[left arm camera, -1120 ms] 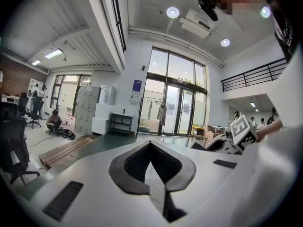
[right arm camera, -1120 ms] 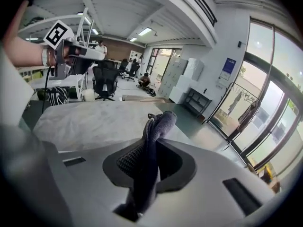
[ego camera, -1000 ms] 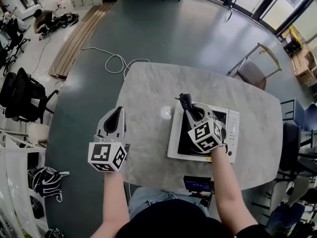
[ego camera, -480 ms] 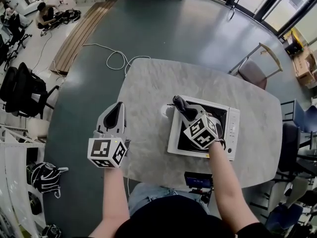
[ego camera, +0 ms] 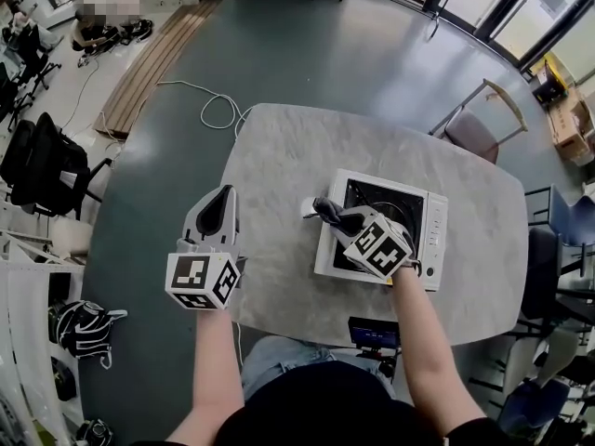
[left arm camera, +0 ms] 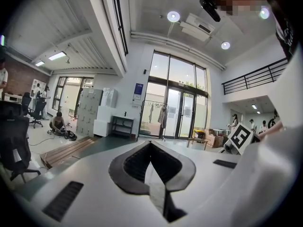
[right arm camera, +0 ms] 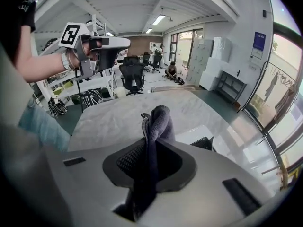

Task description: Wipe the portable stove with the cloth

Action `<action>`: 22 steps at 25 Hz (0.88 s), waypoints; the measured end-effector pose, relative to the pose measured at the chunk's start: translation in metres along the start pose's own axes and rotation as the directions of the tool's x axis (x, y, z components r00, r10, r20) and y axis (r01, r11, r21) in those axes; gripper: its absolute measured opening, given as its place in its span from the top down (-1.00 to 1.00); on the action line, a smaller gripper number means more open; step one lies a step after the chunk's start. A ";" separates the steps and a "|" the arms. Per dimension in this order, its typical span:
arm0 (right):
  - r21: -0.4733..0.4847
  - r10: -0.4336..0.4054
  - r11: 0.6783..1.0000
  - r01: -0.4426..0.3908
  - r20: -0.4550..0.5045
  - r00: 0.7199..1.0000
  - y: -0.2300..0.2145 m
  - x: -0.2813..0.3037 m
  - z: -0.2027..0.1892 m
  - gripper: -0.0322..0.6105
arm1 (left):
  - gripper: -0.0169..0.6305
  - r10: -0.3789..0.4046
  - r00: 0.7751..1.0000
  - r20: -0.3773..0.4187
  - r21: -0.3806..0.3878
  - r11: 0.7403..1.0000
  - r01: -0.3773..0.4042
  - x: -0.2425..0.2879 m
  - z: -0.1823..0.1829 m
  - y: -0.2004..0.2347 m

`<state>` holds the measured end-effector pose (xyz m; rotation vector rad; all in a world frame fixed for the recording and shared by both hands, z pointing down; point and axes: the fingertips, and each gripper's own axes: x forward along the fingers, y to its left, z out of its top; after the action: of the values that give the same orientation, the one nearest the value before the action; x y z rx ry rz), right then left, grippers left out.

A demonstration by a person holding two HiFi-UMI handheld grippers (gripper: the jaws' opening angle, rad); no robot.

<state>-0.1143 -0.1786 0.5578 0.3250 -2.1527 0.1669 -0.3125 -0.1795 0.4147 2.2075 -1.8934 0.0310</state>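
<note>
Wiping looks under way, not finished: the right gripper (ego camera: 337, 218) clamps the dark cloth (ego camera: 324, 209) over the stove's (ego camera: 433, 240) left edge, most of the top seemingly left to cover, while the left gripper (ego camera: 220, 207) – closed, empty – hangs beside the table (ego camera: 279, 165).

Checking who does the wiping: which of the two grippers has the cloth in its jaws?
The right gripper: its jaws are shut on the dark cloth at the stove. The left gripper is shut on nothing, off to the side.

Left claw (ego camera: 222, 203) closed, empty — right claw (ego camera: 338, 219) clamped on cloth (right arm camera: 160, 119), both forearms extended.
</note>
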 end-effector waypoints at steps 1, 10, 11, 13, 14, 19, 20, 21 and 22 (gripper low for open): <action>-0.015 0.019 1.000 -0.019 -0.008 1.000 0.007 0.001 -0.001 0.69 | 0.91 0.003 1.000 0.000 -0.003 1.000 -0.003 -0.002 -0.001 0.001; -0.256 0.140 0.951 -0.172 -0.136 0.981 0.054 -0.004 -0.014 0.69 | 0.91 -0.012 1.000 0.014 -0.012 1.000 0.012 -0.010 -0.001 -0.014; -0.271 0.153 0.944 -0.188 -0.147 0.977 0.058 -0.004 -0.015 0.69 | 0.91 -0.014 1.000 0.014 -0.011 1.000 0.015 -0.011 -0.001 -0.016; -0.288 0.191 0.929 -0.232 -0.164 0.968 0.066 -0.006 -0.017 0.69 | 0.91 -0.016 1.000 0.015 -0.011 1.000 0.016 -0.012 -0.002 -0.019; -0.293 0.217 0.920 -0.261 -0.173 0.961 0.070 -0.008 -0.018 0.69 | 0.91 -0.015 1.000 0.016 -0.012 1.000 0.016 -0.013 -0.003 -0.019; -0.338 0.341 0.860 -0.382 -0.176 0.923 0.085 -0.020 -0.021 0.69 | 0.91 -0.015 0.999 0.041 -0.016 1.000 0.015 -0.014 0.005 -0.017; -0.341 0.347 0.861 -0.376 -0.147 0.926 0.086 -0.024 -0.017 0.69 | 0.91 -0.015 0.999 0.046 -0.016 1.000 0.016 -0.014 0.007 -0.016; -0.333 0.342 0.873 -0.356 -0.102 0.934 0.085 -0.029 -0.011 0.69 | 0.91 -0.015 0.999 0.052 -0.019 1.000 0.016 -0.012 0.009 -0.015; -0.311 0.328 0.894 -0.324 -0.041 0.944 0.081 -0.036 -0.003 0.69 | 0.91 -0.016 0.998 0.057 -0.022 1.000 0.018 -0.010 0.012 -0.015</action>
<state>-0.1163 -0.0941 0.5296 -0.2239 -2.1910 0.0087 -0.3015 -0.1695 0.3992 2.2326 -1.8948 -0.0566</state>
